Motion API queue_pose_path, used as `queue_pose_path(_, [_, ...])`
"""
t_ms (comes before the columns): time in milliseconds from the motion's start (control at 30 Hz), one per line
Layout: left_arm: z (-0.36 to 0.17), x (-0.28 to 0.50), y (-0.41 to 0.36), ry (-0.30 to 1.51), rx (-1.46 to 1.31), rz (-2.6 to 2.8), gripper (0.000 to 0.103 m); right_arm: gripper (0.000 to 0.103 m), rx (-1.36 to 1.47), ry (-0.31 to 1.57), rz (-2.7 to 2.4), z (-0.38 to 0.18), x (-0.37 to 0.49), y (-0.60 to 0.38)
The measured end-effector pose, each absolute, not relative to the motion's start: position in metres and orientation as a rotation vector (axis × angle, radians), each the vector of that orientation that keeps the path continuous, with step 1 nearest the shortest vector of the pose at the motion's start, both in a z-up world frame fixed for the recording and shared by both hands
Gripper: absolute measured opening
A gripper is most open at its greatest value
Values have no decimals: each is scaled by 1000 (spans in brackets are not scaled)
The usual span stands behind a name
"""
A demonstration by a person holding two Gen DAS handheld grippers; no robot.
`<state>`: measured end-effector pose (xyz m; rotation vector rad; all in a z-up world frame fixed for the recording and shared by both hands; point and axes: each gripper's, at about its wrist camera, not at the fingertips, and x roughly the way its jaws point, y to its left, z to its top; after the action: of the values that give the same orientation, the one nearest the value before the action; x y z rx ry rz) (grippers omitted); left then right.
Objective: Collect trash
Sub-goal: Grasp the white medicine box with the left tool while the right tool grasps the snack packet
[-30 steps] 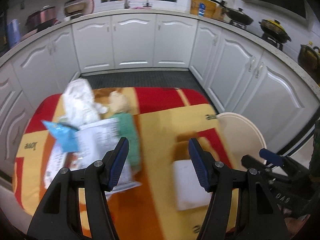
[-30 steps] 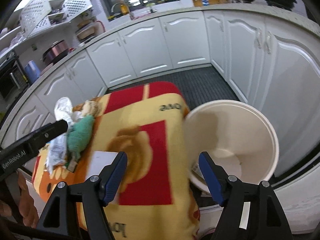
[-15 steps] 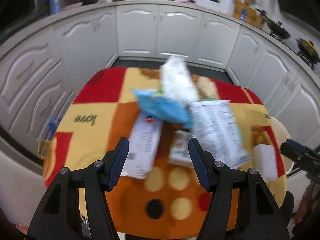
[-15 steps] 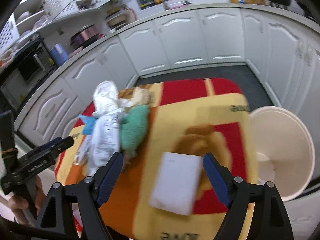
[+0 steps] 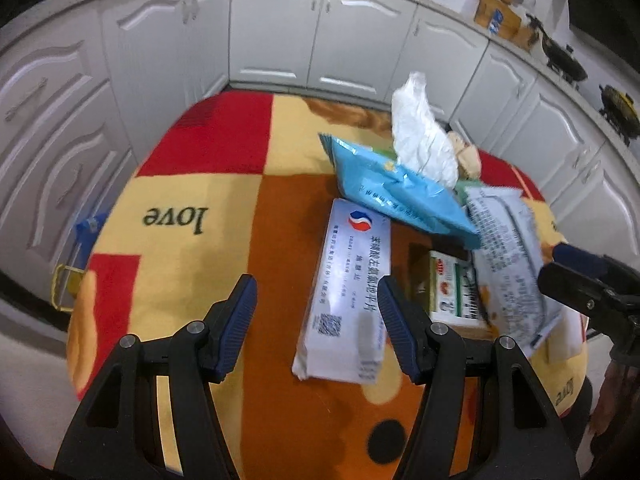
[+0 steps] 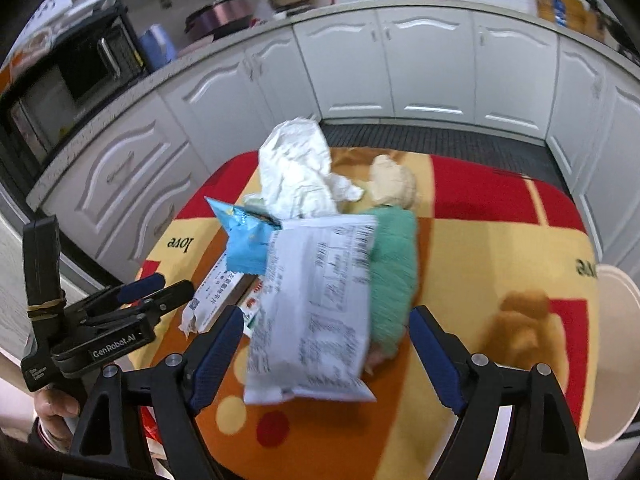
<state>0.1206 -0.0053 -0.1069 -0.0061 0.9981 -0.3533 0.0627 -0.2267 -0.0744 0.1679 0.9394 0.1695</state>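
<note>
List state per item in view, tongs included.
left tongs: open, empty, over the table
right tongs: open, empty, over the printed wrapper
white box: closed, lying flat
blue packet: crumpled, overlapping the box's far end
white plastic bag: crumpled, sticking up
printed wrapper: lying on top of the pile
green cloth: partly under the wrapper
bin: open, beside the table

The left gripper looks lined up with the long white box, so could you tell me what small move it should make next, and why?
Probably ease the left gripper forward and down, then close on the long white box. Its jaws stand open and empty, the box's near end lies between the fingertips, and that end is uncovered, while its far end is tucked under the blue packet.
</note>
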Motion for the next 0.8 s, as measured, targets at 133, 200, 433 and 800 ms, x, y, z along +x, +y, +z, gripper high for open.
queue_pose_path(133, [-115,135,-4,1042,-62,-397,61,83,150,995,168,-91,82,-218])
queue_pose_path(200, [-115,138,-6,1044,-73,-417,62,77,113,984,153,-95,84,-216])
queue_pose_path(433, [-122,146,-27,1053,-30,-434,69,53,175,918,178,-89,64,-243])
queue_pose_path(800, [-119,129,-5,1073,-51,-330,50,53,244,828,246,-57,19,-257])
